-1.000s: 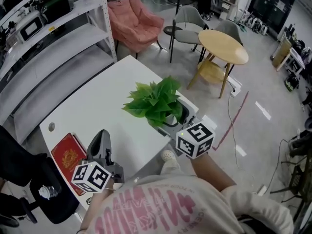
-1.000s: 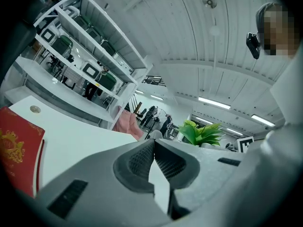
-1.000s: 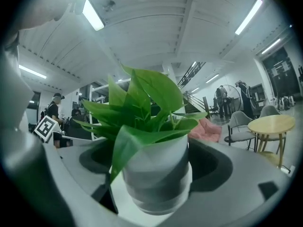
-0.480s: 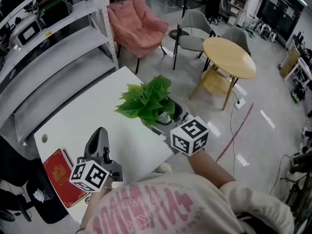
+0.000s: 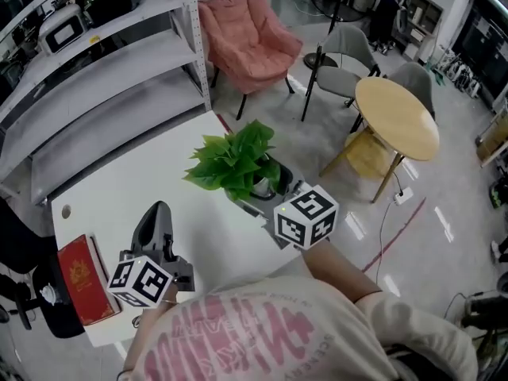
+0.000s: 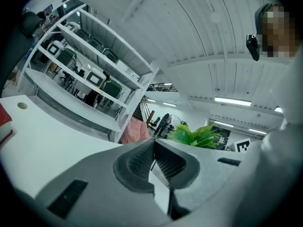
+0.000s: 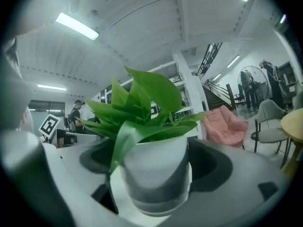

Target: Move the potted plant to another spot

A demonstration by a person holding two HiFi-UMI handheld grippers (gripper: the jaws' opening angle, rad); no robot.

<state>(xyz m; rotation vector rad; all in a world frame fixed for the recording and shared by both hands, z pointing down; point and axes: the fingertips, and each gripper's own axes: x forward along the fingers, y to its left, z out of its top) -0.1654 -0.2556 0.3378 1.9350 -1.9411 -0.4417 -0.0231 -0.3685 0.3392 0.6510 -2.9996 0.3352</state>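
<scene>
The potted plant point(image 5: 236, 163) has broad green leaves and a small white pot point(image 7: 154, 171). It sits near the right edge of the white table point(image 5: 151, 182), with my right gripper point(image 5: 266, 193) shut on the pot, a jaw on each side. In the right gripper view the pot fills the space between the jaws. My left gripper point(image 5: 156, 215) rests at the table's near side, left of the plant, its jaws pressed together on nothing. The plant's leaves point(image 6: 196, 136) show past it in the left gripper view.
A red booklet point(image 5: 78, 279) lies at the table's near left corner. White shelving point(image 5: 95, 62) stands beyond the table. On the floor to the right are a pink armchair point(image 5: 246, 38), grey chairs point(image 5: 343, 74) and a round wooden table point(image 5: 395, 116).
The right gripper and the plant it holds have stayed near the table's right edge while the head view drifted. The left gripper has kept its place.
</scene>
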